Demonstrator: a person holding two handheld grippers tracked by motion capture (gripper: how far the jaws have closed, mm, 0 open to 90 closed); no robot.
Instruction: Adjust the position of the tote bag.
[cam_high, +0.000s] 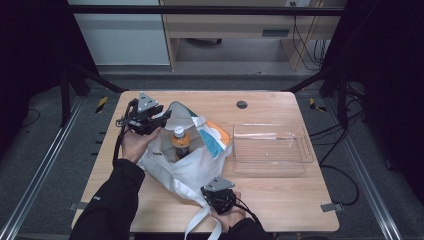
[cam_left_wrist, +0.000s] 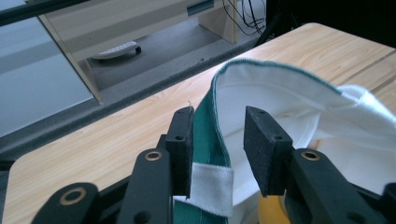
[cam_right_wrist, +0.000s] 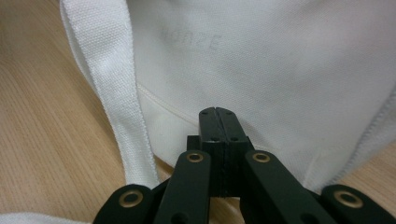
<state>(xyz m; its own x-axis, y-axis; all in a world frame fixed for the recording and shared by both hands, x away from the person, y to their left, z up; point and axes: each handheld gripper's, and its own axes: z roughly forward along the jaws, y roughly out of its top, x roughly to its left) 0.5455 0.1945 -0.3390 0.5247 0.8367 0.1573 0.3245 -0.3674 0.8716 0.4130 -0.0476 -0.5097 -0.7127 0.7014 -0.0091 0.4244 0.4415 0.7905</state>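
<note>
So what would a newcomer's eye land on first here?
Probably the white tote bag at the table's centre, gaping open with an orange-capped bottle standing inside. Next, the left gripper at the bag's far rim, jaws apart astride the green-lined edge. To the right sits a clear tray.

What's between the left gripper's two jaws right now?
The bag's green-edged rim, in the left gripper view; one pad touches it, the other stands clear.
</note>
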